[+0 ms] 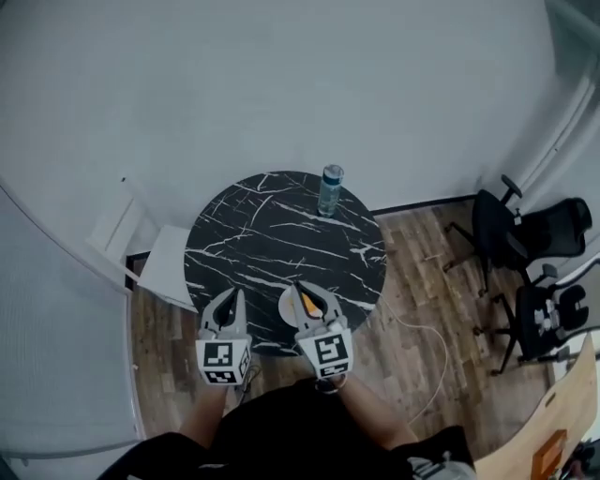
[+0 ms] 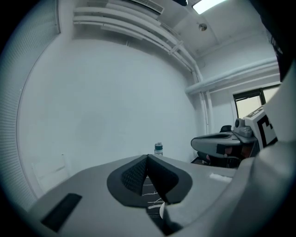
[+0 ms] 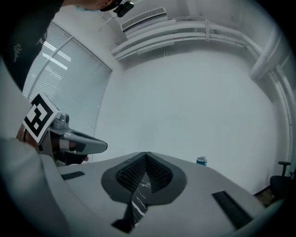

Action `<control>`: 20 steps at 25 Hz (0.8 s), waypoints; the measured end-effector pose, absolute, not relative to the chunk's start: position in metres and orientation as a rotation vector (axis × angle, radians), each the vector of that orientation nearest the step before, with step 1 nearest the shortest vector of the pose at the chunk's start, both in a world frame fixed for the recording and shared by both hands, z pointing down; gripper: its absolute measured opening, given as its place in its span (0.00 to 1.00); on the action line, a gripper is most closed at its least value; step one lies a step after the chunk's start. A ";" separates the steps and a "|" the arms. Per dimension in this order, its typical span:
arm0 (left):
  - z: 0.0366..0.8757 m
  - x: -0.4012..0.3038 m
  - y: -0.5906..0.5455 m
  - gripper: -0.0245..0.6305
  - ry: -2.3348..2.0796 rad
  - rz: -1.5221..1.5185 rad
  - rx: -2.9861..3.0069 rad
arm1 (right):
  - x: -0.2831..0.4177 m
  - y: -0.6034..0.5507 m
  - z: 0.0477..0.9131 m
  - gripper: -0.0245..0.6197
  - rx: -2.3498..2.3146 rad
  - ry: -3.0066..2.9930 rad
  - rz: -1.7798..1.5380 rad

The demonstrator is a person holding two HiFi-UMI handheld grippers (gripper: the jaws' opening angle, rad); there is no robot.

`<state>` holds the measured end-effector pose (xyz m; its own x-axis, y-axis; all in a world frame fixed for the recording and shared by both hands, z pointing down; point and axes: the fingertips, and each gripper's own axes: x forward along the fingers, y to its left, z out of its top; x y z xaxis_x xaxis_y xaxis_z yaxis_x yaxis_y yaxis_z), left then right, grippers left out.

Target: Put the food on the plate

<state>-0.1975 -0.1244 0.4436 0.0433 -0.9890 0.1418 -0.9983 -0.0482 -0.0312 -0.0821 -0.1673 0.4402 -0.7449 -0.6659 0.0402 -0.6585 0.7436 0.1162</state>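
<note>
Far left in the head view: slatted blinds [image 1: 56, 309], then a white chair [image 1: 169, 267] against the round tabletop [image 1: 272, 225], which is glossy black stone with white veins. The floor [image 1: 412, 281] is wood plank, with a thin white cable [image 1: 419, 330] looping over it.

Left tool [image 1: 230, 296]: grey moulded shell with a marker cube at the rear, held over the near rim of the tabletop. In the left gripper view its dark ribbed pads [image 2: 136, 173] are pressed together with nothing between them. Veined stone shows through the gap below.

Plate [image 1: 286, 306]: small, white and round, at the near edge of the tabletop. It sits between the two tools and is largely covered by the right one. A wedge of orange food [image 1: 307, 302] shows over it, close against the right tool [image 1: 302, 291]. From above I cannot tell whether the food touches the tool. The right gripper view shows those pads [image 3: 159, 176] also meeting tip to tip and gripping nothing. Only the head view shows the food.

Bottle [image 1: 330, 190]: clear plastic with a teal cap, upright near the far rim. Its contents are not readable. Both gripper views catch it beyond the closed tips.

The left gripper view alone shows a ceiling light [image 2: 208, 4], wall pipes [image 2: 138, 32] and a window [image 2: 249, 99]. The right gripper view alone shows a ceiling vent [image 3: 143, 16]. Each gripper view shows the other tool at its edge.

Right: two black wheeled office chairs [image 1: 506, 230] and, in the corner, a pale wooden board [image 1: 553, 436].
</note>
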 end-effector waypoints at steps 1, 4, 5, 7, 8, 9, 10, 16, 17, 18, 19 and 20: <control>0.437 -0.198 -0.124 0.04 -2.126 0.186 2.227 | -0.082 -0.164 0.438 0.03 1.096 -2.851 -0.151; 0.421 -0.195 -0.125 0.04 -2.138 0.158 2.260 | -0.079 -0.159 0.430 0.03 1.094 -2.825 -0.179; 0.418 -0.192 -0.125 0.04 -2.134 0.147 2.270 | -0.077 -0.158 0.427 0.03 1.090 -2.820 -0.194; 0.415 -0.188 -0.125 0.04 -2.131 0.138 2.279 | -0.074 -0.157 0.419 0.03 1.087 -2.817 -0.215; 0.413 -0.187 -0.125 0.04 -2.134 0.131 2.281 | -0.073 -0.157 0.416 0.03 1.087 -2.817 -0.224; 0.411 -0.187 -0.124 0.04 -2.136 0.122 2.283 | -0.073 -0.157 0.414 0.03 1.088 -2.816 -0.232; 0.410 -0.186 -0.124 0.04 -2.136 0.112 2.286 | -0.072 -0.158 0.412 0.03 1.090 -2.816 -0.235; 0.405 -0.181 -0.124 0.04 -2.153 0.090 2.287 | -0.072 -0.157 0.409 0.03 1.054 -2.829 -0.260; 0.404 -0.181 -0.123 0.04 -2.160 0.084 2.280 | -0.072 -0.156 0.409 0.03 1.044 -2.829 -0.266; 0.404 -0.182 -0.122 0.04 -2.167 0.080 2.274 | -0.072 -0.155 0.410 0.03 1.038 -2.830 -0.267; 0.405 -0.182 -0.121 0.04 -2.172 0.079 2.268 | -0.072 -0.155 0.411 0.03 1.036 -2.829 -0.265; 0.405 -0.182 -0.122 0.04 -2.176 0.078 2.263 | -0.071 -0.157 0.411 0.03 1.037 -2.828 -0.261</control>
